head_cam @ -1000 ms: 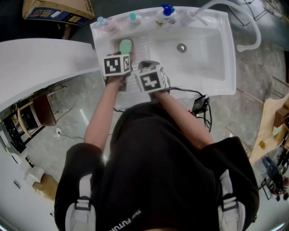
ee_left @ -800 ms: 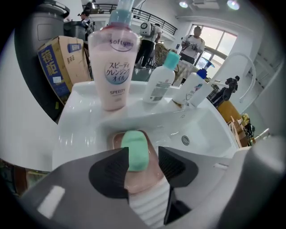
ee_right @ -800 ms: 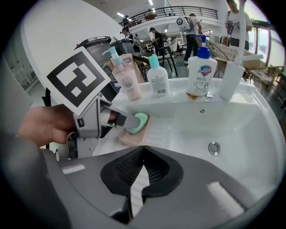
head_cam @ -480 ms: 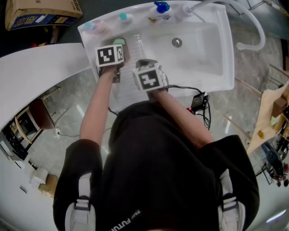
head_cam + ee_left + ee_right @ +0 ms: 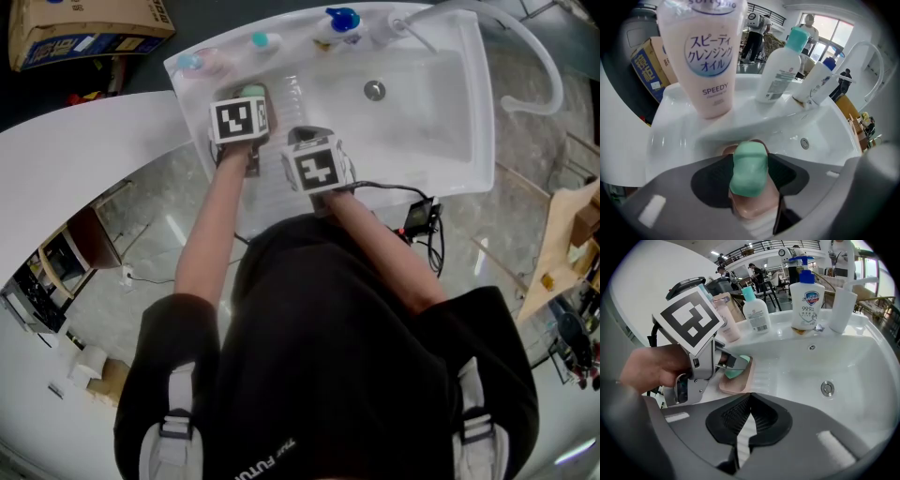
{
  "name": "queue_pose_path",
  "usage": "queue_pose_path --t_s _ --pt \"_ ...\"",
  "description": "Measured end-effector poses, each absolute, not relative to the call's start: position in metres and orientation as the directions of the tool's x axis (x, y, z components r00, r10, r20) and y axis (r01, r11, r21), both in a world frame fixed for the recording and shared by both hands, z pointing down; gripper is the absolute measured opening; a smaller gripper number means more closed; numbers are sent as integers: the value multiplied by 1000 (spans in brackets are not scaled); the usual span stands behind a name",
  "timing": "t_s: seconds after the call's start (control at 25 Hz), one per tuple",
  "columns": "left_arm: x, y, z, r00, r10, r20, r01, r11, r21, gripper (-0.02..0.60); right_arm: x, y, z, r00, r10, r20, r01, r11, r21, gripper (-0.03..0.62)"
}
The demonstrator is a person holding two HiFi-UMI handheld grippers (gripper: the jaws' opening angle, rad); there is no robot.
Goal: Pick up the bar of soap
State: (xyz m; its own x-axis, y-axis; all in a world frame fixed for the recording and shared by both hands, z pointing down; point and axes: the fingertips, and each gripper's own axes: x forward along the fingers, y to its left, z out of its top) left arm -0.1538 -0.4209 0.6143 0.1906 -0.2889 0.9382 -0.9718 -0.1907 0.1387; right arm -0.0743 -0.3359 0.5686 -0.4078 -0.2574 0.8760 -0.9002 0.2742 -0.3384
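Your left gripper (image 5: 750, 169) points steeply down at the left end of the sink (image 5: 450, 112). The soap (image 5: 749, 161) is between its jaws. The green bar lies on the pink dish (image 5: 752, 210) on the ribbed ledge. In the head view it shows only as a sliver at 12 o'clock of your left marker cube. The jaws have just been opening and now stand wide. One pad sits at 9 o'clock of the bar and the other at 3 o'clock, both close to its sides. I read this as released and not yet gripping, though whether a pad brushes the bar is too fine to tell.

Your right gripper (image 5: 749, 401) is clenched on nothing. It hangs over the ribbed ledge at about 4 o'clock of the left one, clear of the dish. The drain (image 5: 827, 388) is at its 2 o'clock.

The step in hand looks like the final line-up before the grasp. The approach appears done and the squeeze has not begun.

- **Grip:** close the left jaws evenly on the long sides of the bar, as near its middle as you can. It may be slick and could squirt forward toward the pink bottle (image 5: 705, 56) at 12 o'clock.
- **Lift:** go straight up so the dish stays where it is.
- **Right gripper:** keep it parked where it is, or use it to steady the dish if the dish starts to rise with the bar.
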Motion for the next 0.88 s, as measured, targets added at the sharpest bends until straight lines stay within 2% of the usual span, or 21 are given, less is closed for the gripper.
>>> queue_pose_path --t_s 0.2,0.28,0.36,0.44,0.48,0.88 --pt "-153 -421 614 197 -283 939 -973 -177 151 227 -71 -338 568 -403 -262 877 -902 275 -333 14" --pt "-154 -418 611 204 -275 940 -973 -164 163 193 -68 -338 569 -396 -262 880 -905 272 -327 14" --pt "-153 -411 611 222 -276 935 -969 -165 182 204 -66 -336 569 -395 -260 881 -907 265 -328 14" --pt "-150 -408 612 240 -286 928 -965 -172 197 259 -65 -337 570 -398 -261 880 -906 261 -332 14" --pt "-149 -408 611 241 -291 926 -965 -175 196 265 -66 -338 570 -400 -261 878 -906 259 -336 14" --pt "-146 -414 622 162 -303 939 -977 -181 110 259 -62 -342 571 -396 -266 879 -909 251 -333 14"
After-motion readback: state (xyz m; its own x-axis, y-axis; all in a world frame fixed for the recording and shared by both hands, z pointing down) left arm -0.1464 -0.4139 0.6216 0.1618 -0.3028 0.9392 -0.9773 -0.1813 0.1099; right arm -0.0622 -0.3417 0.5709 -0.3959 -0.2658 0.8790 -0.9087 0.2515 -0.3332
